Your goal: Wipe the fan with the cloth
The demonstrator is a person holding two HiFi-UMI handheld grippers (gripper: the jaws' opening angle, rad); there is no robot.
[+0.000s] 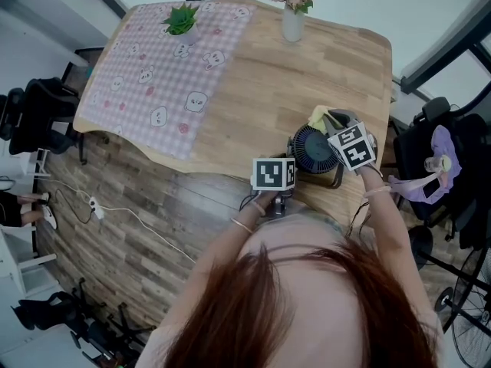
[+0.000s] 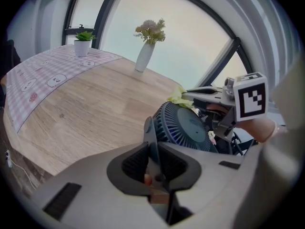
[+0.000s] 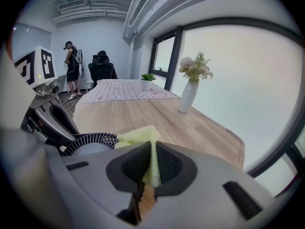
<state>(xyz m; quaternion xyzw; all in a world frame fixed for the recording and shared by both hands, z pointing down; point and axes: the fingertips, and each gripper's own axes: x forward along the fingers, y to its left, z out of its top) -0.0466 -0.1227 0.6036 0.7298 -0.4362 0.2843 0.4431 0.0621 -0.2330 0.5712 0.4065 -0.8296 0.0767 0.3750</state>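
Wooden table [image 1: 253,90]: it is carrying the fan [image 1: 313,149], which is standing at the edge nearest me.

Pink checked tablecloth [image 1: 165,67]: it is lying well apart from the fan, at the far left.

Fan: its round dark grille is facing up and slightly toward my left side.

My left gripper [image 2: 155,151]: just left of the fan, its jaws are pressing together on a thin upright edge of the fan.

My right gripper [image 3: 151,161]: just right of the fan, its jaws are pinching a fold of the cloth [image 3: 140,136].

White vase [image 1: 292,23] with flowers: it is standing well beyond the fan.

Potted plant [image 1: 181,20]: it is sitting on the tablecloth, far from the fan.

Cloth: yellow-green, it is bunching against the fan's far rim.
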